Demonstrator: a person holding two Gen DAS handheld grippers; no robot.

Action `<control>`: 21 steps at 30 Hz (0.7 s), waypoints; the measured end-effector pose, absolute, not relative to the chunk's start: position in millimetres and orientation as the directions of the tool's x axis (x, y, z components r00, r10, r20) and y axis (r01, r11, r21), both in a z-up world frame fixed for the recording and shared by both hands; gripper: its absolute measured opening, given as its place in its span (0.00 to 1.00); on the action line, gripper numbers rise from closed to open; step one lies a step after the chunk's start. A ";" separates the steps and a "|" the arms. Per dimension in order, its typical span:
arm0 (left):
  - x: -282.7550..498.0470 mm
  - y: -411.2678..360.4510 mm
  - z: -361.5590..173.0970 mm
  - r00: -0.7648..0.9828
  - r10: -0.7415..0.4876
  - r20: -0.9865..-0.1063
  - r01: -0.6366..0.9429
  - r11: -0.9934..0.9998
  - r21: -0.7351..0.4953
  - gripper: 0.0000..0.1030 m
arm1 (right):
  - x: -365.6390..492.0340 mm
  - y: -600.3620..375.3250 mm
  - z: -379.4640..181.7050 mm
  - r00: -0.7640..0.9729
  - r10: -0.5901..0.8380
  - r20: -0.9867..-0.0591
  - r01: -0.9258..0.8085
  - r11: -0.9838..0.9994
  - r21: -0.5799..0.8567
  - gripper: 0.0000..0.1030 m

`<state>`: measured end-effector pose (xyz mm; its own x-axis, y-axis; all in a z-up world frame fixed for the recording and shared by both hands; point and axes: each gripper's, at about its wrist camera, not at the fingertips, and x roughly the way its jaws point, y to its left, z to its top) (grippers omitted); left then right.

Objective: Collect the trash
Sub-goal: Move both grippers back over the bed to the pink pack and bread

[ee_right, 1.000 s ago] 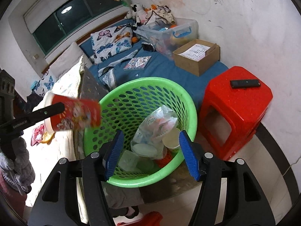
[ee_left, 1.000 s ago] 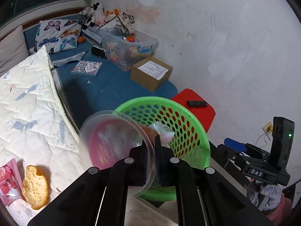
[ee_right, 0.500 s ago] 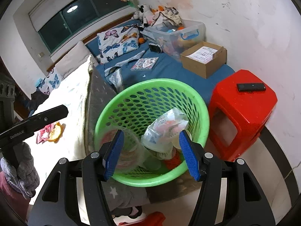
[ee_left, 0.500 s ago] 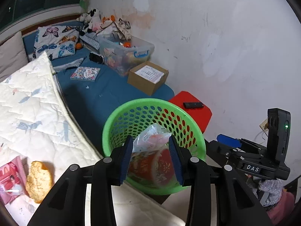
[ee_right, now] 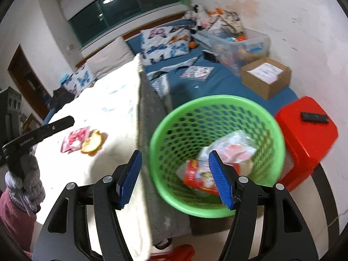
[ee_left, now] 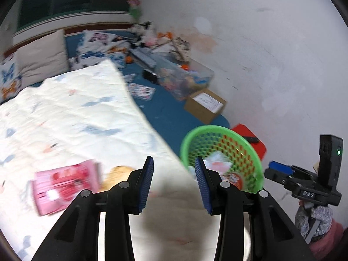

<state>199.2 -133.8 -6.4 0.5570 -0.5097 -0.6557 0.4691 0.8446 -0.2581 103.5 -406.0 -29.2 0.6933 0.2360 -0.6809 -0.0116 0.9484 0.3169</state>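
A green perforated basket [ee_right: 217,113] stands on the floor beside the bed; it also shows in the left wrist view [ee_left: 219,130]. Inside lie a red printed cup [ee_right: 199,177] and a clear plastic bag [ee_right: 230,145]. On the white quilt [ee_left: 65,117] lie a pink wrapper [ee_left: 63,184] and a yellow-brown piece of bread [ee_left: 115,175]; both show in the right wrist view, the wrapper [ee_right: 74,138] and the bread [ee_right: 91,144]. My left gripper [ee_left: 174,182] is open and empty over the quilt's edge. My right gripper [ee_right: 175,178] is open and empty above the basket's near rim.
A red stool [ee_right: 308,130] with a black remote [ee_right: 314,117] stands right of the basket. A cardboard box [ee_right: 267,76], a clear storage bin [ee_right: 237,43] and a booklet [ee_right: 196,72] lie on the blue sheet. Pillows sit at the bed's head.
My left gripper opened and dropped the red cup into the basket, then swung left over the quilt. The right gripper stayed open and drifted a little left.
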 end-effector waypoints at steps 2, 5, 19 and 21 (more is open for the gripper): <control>200.6 -111.2 -6.7 0.583 -0.481 -0.655 0.427 0.867 -0.257 0.37 | 108.2 -392.1 -28.3 0.686 0.259 -0.680 -0.043 0.947 0.317 0.62; 202.1 -78.8 -7.9 0.615 -0.442 -0.653 0.368 0.893 -0.259 0.37 | 115.8 -369.1 -28.2 0.669 0.300 -0.680 -0.096 0.942 0.322 0.62; 198.4 27.1 -33.0 0.652 -0.318 -0.688 0.154 0.944 -0.290 0.39 | 147.5 -253.4 -47.8 0.546 0.435 -0.716 -0.296 0.900 0.321 0.62; 198.3 33.6 -39.2 0.643 -0.324 -0.694 0.146 0.941 -0.305 0.39 | 153.0 -242.7 -51.1 0.531 0.444 -0.722 -0.314 0.894 0.318 0.62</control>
<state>198.3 33.6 -39.2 0.6430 -0.3242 -0.6939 0.1458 0.9412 -0.3047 153.0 -242.7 -51.1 0.5305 0.4436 -0.7224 -0.3143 0.8943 0.3183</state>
